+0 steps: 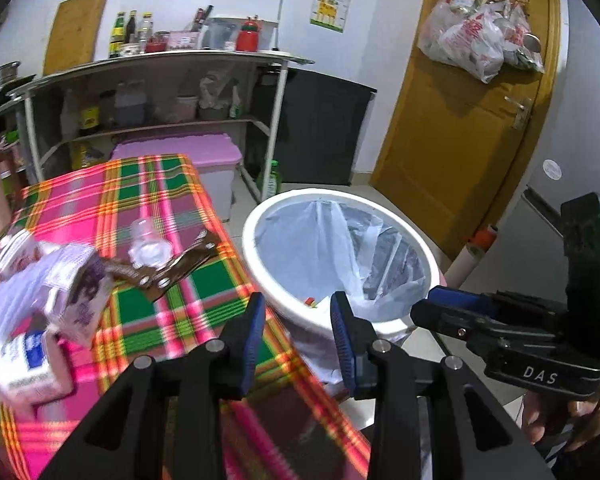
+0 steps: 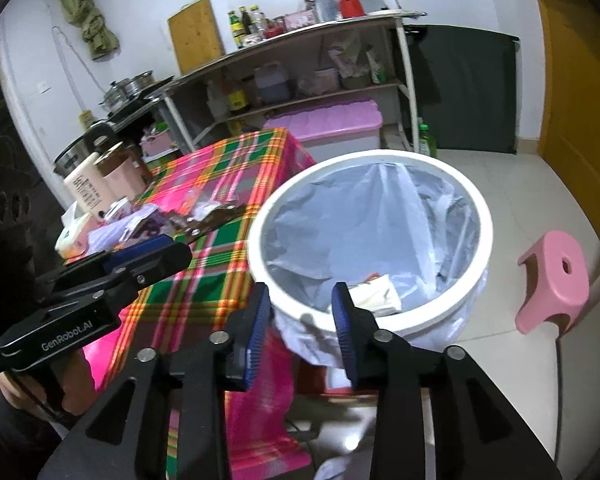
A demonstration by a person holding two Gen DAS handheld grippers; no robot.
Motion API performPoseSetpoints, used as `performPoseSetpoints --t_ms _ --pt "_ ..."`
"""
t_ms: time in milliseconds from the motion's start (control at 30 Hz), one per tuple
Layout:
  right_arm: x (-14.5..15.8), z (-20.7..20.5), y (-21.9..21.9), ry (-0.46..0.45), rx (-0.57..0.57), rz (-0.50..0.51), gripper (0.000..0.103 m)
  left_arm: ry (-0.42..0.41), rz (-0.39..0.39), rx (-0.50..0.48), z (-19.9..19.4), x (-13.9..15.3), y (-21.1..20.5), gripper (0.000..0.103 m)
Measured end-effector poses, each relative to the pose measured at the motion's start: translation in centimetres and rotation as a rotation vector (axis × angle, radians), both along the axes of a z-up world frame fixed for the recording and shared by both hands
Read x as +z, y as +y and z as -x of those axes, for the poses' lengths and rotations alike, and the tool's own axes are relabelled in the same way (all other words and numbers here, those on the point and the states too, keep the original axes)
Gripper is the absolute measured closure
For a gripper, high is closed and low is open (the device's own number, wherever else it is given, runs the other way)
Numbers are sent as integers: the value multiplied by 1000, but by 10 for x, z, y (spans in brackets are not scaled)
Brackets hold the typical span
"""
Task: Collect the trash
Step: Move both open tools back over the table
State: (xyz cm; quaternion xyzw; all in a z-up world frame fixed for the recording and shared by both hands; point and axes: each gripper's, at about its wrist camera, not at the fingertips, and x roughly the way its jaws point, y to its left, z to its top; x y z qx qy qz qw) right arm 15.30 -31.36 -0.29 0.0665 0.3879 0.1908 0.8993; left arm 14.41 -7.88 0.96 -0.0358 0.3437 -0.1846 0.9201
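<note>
A white bin [image 1: 260,248] lined with a clear bag stands beside the plaid-covered table [image 1: 160,312]. On the cloth lie a clear plastic cup [image 1: 148,240], a brown wrapper [image 1: 180,268], a purple-and-white carton [image 1: 80,292] and a white-and-blue packet [image 1: 24,368]. My left gripper [image 1: 298,308] is open over the table's edge at the bin's near rim, nothing between its fingers. My right gripper [image 2: 300,300] is open above the near rim of the bin [image 2: 488,232], also with nothing in it. Crumpled paper [image 2: 376,292] lies inside the bag. The left gripper [image 2: 152,252] shows at the left, near the trash pile [image 2: 148,224].
A pink stool [image 2: 552,284] stands on the tiled floor right of the bin. Behind the table are a pink-lidded storage box [image 1: 188,152] and a loaded metal shelf [image 1: 148,60]. A cream bottle [image 2: 88,188] and a kettle stand at the table's far end. A yellow door [image 1: 460,120] is behind the bin.
</note>
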Motion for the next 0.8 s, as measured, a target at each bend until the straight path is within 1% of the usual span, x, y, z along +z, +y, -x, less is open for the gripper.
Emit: performPoseSetpoints --t_ms 33,100,233,367,633,733,800 --pt "0 2 4 0 11 -1 61 0 -1 10 3 0 4 68" --pt "0 5 11 3 32 -5 59 1 -1 28 10 -1 12 68" --pt "0 10 26 1 73 -2 58 -1 -14 68 21 -3 25 68" --pt "-1 12 38 12 115 -19 58 -4 -19 100 31 -5 37 61" --pt "-3 18 62 7 171 -8 58 -6 -38 176 45 -9 58 55" --pt "-4 17 68 9 187 -8 58 -8 -35 213 50 -10 69 51" --pt "-5 17 70 11 193 -8 58 -14 -43 249 54 -9 78 50"
